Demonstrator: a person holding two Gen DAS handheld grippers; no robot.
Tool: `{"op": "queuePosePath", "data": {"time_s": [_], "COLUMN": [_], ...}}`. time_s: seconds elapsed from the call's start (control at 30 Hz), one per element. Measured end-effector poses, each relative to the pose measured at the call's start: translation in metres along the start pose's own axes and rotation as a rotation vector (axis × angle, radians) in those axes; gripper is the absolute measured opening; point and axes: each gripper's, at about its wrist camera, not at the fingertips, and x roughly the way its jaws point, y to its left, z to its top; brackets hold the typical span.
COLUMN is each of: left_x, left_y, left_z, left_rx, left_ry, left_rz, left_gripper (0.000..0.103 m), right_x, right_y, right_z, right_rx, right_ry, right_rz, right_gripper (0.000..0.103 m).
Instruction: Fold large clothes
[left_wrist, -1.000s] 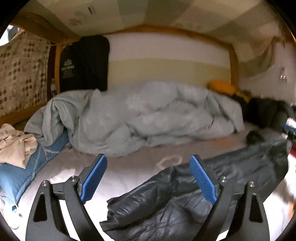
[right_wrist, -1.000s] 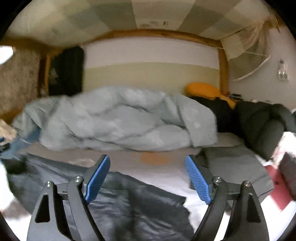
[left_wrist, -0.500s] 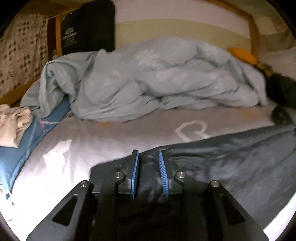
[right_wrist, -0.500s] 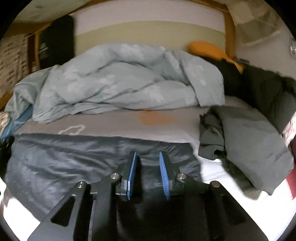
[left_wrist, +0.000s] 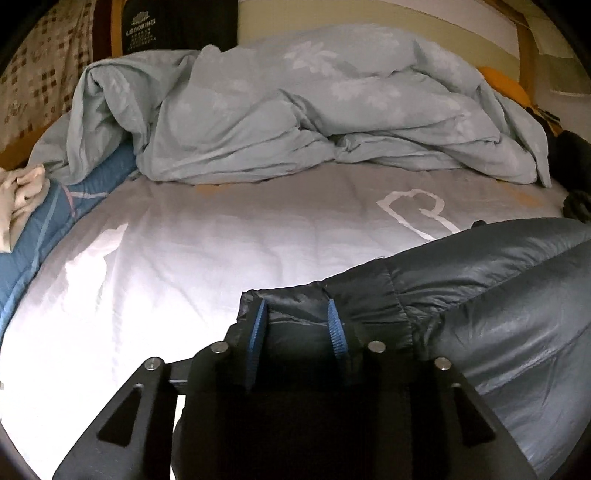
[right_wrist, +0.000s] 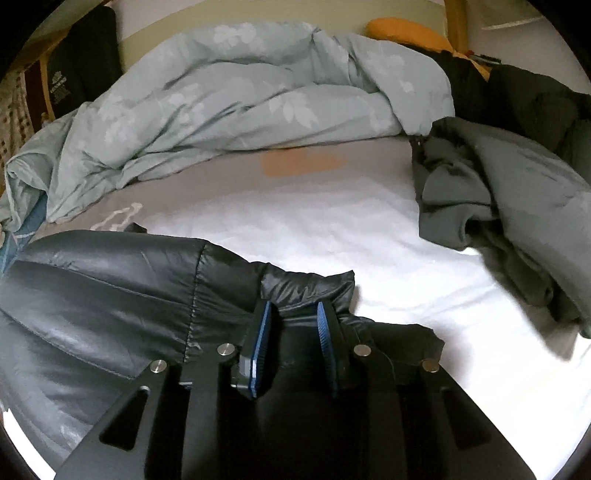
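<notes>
Fabric fills the lower right of the left wrist view: a dark puffer jacket (left_wrist: 480, 295), quilted and shiny, lies on the pale bed sheet (left_wrist: 166, 266) toward the near edge of the bed. The left gripper (left_wrist: 297, 325) has one corner of the jacket's stitched hem bunched between its blue pads; the jaws stand narrow and are easing open a little, yet the pads look pressed into the cloth on both sides. Beyond, a crumpled pale blue duvet (left_wrist: 314, 110) is heaped along the far edge of the bed, and a blue pillow (left_wrist: 40, 229) with beige cloth on it sits at the left edge.

In the right wrist view the same jacket (right_wrist: 110, 288) stretches toward the left edge of the bed, and the right gripper (right_wrist: 291, 328) pinches another corner of the hem, jaws nearly together with a fold of the shell gathered between the pads. A grey garment (right_wrist: 498, 206) lies crumpled near the right edge, well apart from the jacket.

The jacket looks light, soft and puffy, with a slick shell that could slide out of a shallow pinch. The seamed hem corners seem the sounder places to hold, since the doubled stitching gives the pads something firmer to bite than the loose filling.
</notes>
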Motion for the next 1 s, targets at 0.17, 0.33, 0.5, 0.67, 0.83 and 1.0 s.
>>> {"op": "queuePosePath", "data": {"time_s": [0.17, 0.33, 0.5, 0.67, 0.83, 1.0], "left_x": [0.003, 0.0042, 0.0048, 0.0051, 0.0051, 0.0042], "left_y": [-0.0034, -0.0033, -0.0028, -0.003, -0.0034, -0.004], "left_z": [-0.001, -0.0011, -0.0014, -0.0016, -0.0018, -0.0019], "left_rx": [0.002, 0.003, 0.008, 0.009, 0.011, 0.016], "left_ry": [0.016, 0.021, 0.021, 0.02, 0.019, 0.011], "left_rz": [0.022, 0.029, 0.037, 0.043, 0.047, 0.057], "left_gripper": [0.039, 0.04, 0.041, 0.042, 0.042, 0.042], "right_x": [0.0065, 0.0065, 0.0069, 0.0068, 0.007, 0.0073], "right_y": [0.0003, 0.0017, 0.003, 0.0044, 0.0042, 0.0041], "right_z": [0.0009, 0.0002, -0.0005, -0.001, -0.0009, -0.0008], "right_rx": [0.005, 0.002, -0.001, -0.003, -0.004, -0.006], "right_ry": [0.014, 0.012, 0.013, 0.012, 0.012, 0.013], "right_rz": [-0.017, -0.023, -0.028, -0.035, -0.035, -0.036], "right_gripper": [0.026, 0.026, 0.026, 0.026, 0.026, 0.026]}}
